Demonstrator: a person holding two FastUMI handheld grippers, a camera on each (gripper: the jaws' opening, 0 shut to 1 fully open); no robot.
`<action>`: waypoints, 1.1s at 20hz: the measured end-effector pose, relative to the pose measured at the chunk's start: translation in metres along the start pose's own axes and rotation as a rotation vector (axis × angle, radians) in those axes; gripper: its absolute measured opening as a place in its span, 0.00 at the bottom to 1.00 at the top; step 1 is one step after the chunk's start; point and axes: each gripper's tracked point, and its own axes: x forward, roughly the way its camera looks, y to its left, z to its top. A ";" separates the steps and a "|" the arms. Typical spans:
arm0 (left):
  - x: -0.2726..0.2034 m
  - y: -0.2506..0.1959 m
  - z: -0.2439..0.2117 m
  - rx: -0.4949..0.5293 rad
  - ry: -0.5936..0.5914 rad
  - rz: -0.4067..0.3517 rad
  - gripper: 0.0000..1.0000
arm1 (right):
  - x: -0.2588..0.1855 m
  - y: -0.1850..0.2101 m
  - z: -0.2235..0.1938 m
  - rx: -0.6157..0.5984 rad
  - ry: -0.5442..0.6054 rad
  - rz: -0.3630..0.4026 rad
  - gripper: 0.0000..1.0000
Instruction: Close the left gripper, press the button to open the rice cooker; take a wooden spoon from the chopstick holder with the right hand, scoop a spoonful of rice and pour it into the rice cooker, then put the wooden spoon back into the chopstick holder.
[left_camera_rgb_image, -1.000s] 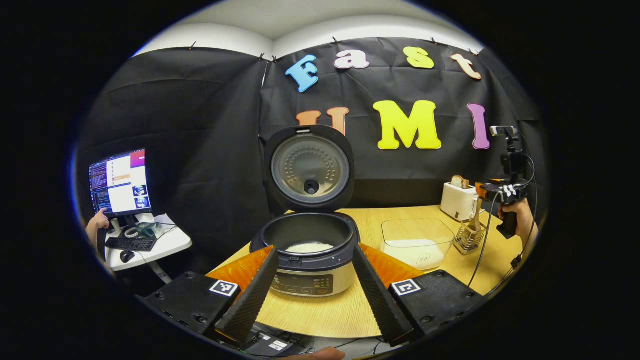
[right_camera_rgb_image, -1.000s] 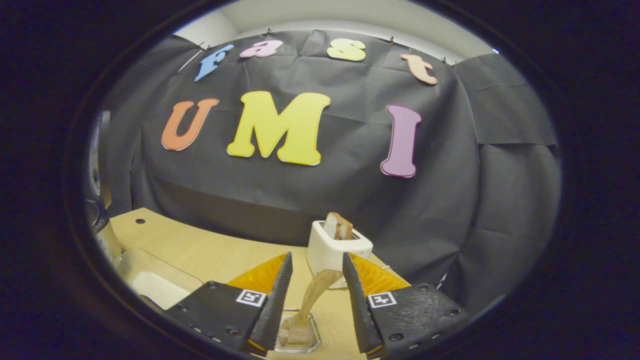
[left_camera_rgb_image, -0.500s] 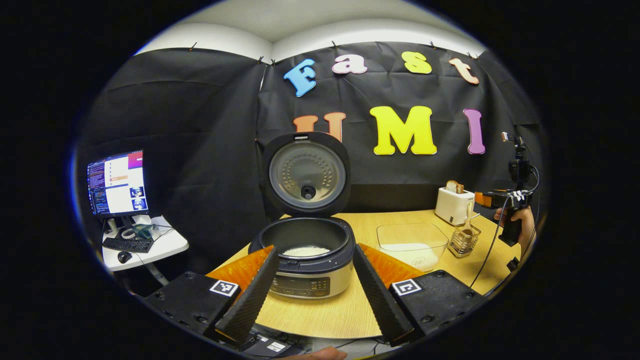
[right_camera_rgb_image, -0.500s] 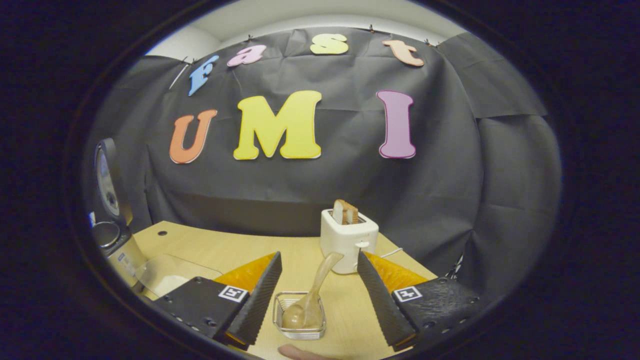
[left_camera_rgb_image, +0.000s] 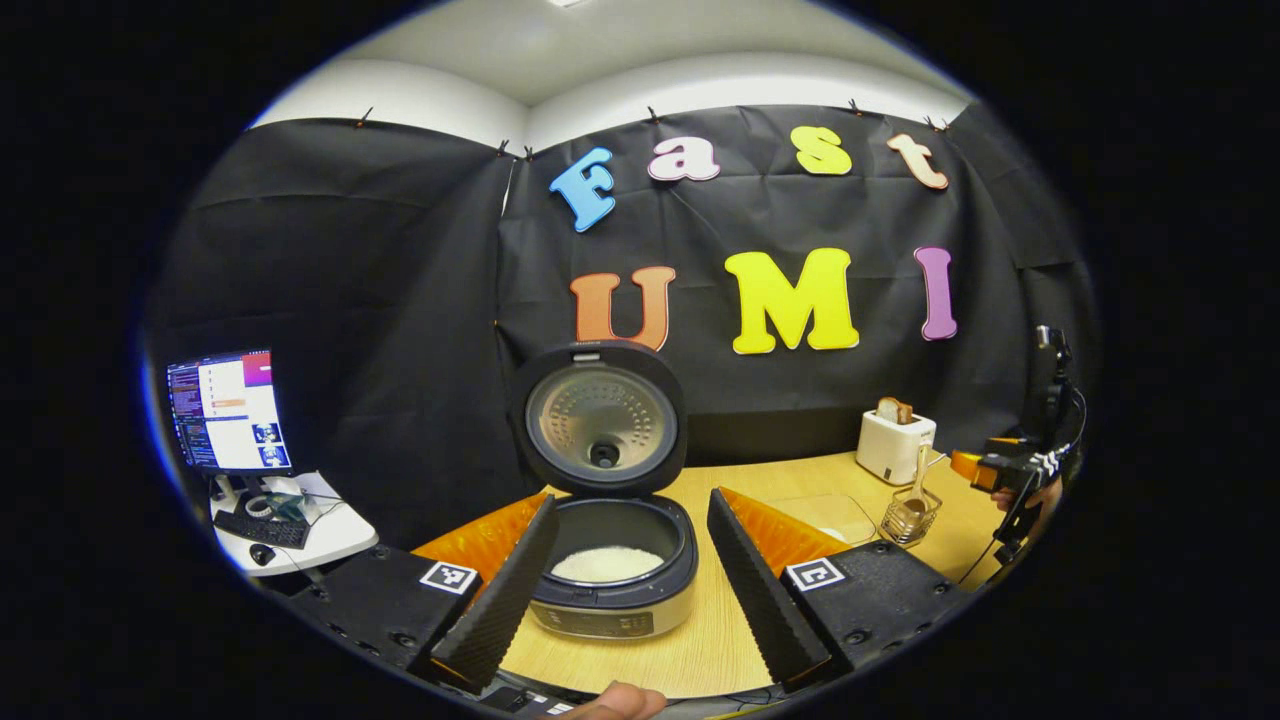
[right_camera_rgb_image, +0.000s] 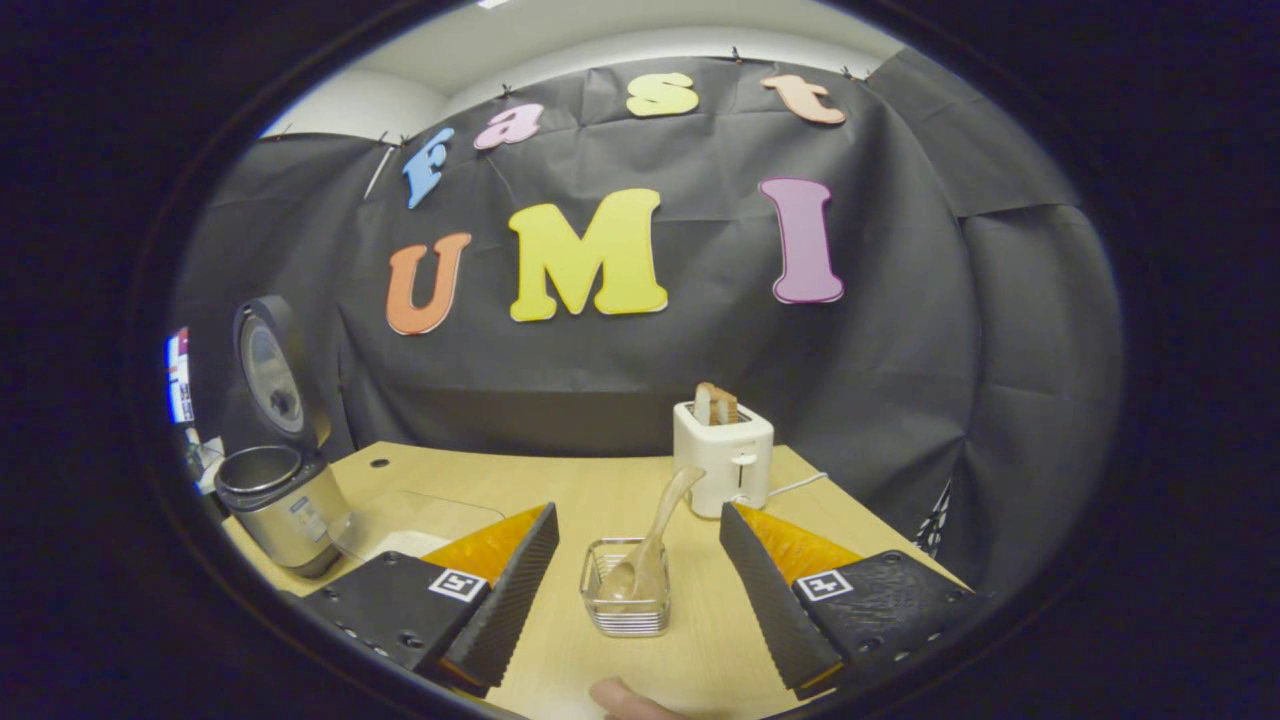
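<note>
Both claws wide apart, empty.

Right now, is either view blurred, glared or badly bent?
Left gripper view: sharp; the fisheye bows the table edge, and the monitor is bright but not blown out. Right gripper view: sharp on the wooden spoon in its holder and on the toaster; the rice cooker at the rim looks squeezed.

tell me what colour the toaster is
White; the toaster shows best in the right gripper view, behind the chopstick holder.
</note>
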 end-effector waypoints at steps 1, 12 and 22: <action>0.004 0.000 0.011 -0.002 -0.008 -0.009 0.96 | -0.006 -0.001 0.001 -0.009 -0.008 0.004 0.96; 0.087 0.027 0.125 0.009 -0.130 0.018 0.95 | -0.060 -0.016 -0.008 0.020 -0.044 0.029 0.96; 0.231 0.053 0.146 -0.024 -0.241 0.078 0.95 | -0.075 0.000 -0.005 0.047 -0.059 0.131 0.92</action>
